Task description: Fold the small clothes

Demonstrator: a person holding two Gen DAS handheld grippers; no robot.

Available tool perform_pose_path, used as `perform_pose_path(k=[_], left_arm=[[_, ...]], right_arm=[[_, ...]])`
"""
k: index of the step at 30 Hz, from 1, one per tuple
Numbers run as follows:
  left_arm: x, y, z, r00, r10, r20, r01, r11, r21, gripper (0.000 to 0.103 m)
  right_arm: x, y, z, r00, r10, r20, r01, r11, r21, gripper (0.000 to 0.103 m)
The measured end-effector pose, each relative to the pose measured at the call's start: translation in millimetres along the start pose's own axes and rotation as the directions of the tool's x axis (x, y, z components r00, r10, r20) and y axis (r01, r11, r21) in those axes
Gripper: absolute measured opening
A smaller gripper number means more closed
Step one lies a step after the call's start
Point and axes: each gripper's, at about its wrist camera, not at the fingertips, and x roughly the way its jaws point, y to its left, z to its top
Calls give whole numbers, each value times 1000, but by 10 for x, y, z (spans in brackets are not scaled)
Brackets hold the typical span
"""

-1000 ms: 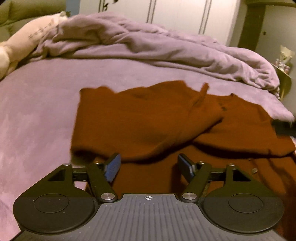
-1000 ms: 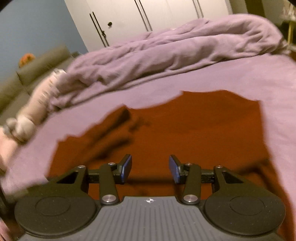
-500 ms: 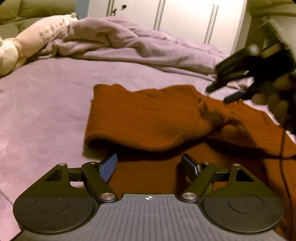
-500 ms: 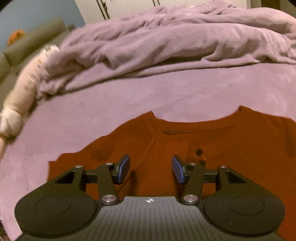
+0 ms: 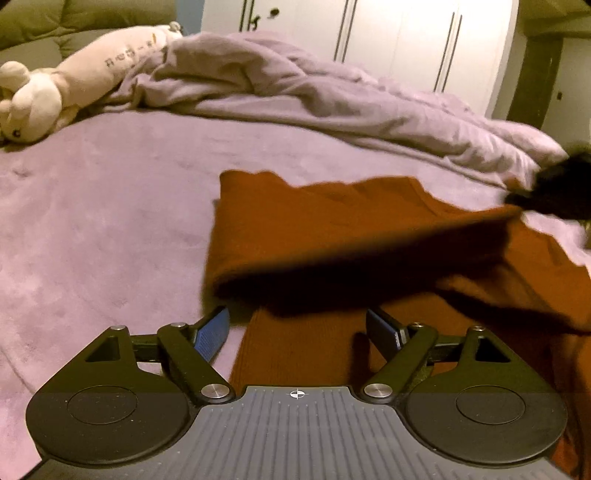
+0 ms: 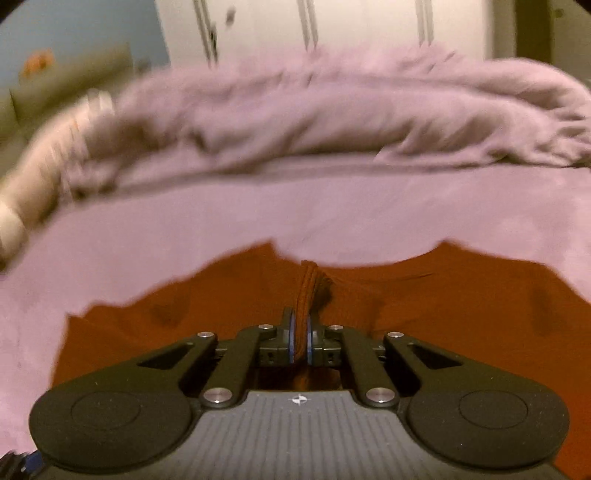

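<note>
A rust-orange garment (image 5: 332, 229) lies on the purple bed, its upper layer folded over and lifted at the right. My left gripper (image 5: 297, 330) is open and empty, low over the garment's near ribbed edge. My right gripper (image 6: 301, 332) is shut on a pinched ridge of the same garment (image 6: 443, 295); it shows as a dark blurred shape (image 5: 557, 188) at the right of the left wrist view, holding the raised edge.
A rumpled purple duvet (image 5: 332, 96) lies across the far side of the bed. A cream plush toy (image 5: 66, 85) lies at the far left. White wardrobe doors (image 5: 388, 33) stand behind. The purple sheet (image 5: 92, 221) spreads to the left.
My right gripper went from open above the garment to shut on a fold of it. The upper layer's right edge has lifted. My left gripper stayed open near the ribbed edge.
</note>
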Motion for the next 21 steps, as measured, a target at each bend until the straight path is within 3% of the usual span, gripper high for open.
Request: perform_pose_path(k=[3, 6, 9, 11, 13, 15, 17, 18, 19, 21], left_arm=[[27, -21, 48, 1000, -1, -4, 1, 1000, -12, 86], [69, -40, 79, 999, -28, -27, 27, 999, -30, 86], [119, -30, 68, 997, -37, -63, 34, 998, -48, 87], [137, -46, 46, 997, -25, -72, 22, 999, -38, 87], [142, -96, 28, 997, -4, -73, 4, 1000, -4, 88], [152, -148, 21, 997, 11, -76, -9, 1000, 24, 90], [167, -173, 20, 997, 22, -79, -19, 999, 39, 91], [171, -179, 19, 996, 27, -79, -24, 999, 45, 91], [175, -182, 22, 996, 32, -79, -28, 998, 49, 91], [176, -184, 35, 996, 37, -82, -33, 998, 51, 91]], right_arm=[[-417, -470, -279, 996, 29, 80, -35, 997, 74, 5], [-497, -848, -553, 1000, 8, 30, -11, 994, 110, 6], [-534, -1207, -777, 999, 25, -48, -14, 975, 221, 18], [-588, -1359, -812, 997, 73, -24, -63, 954, 292, 24], [-577, -1412, -775, 995, 104, 0, -98, 941, 323, 45], [-515, -1378, -734, 994, 110, -11, -101, 944, 315, 47], [-384, -1347, -699, 993, 112, -33, -96, 947, 306, 46], [-341, -1327, -680, 993, 113, -39, -96, 948, 303, 39], [-293, -1294, -661, 993, 110, -46, -92, 953, 290, 22], [-221, -1195, -601, 994, 86, -69, -67, 968, 240, 6]])
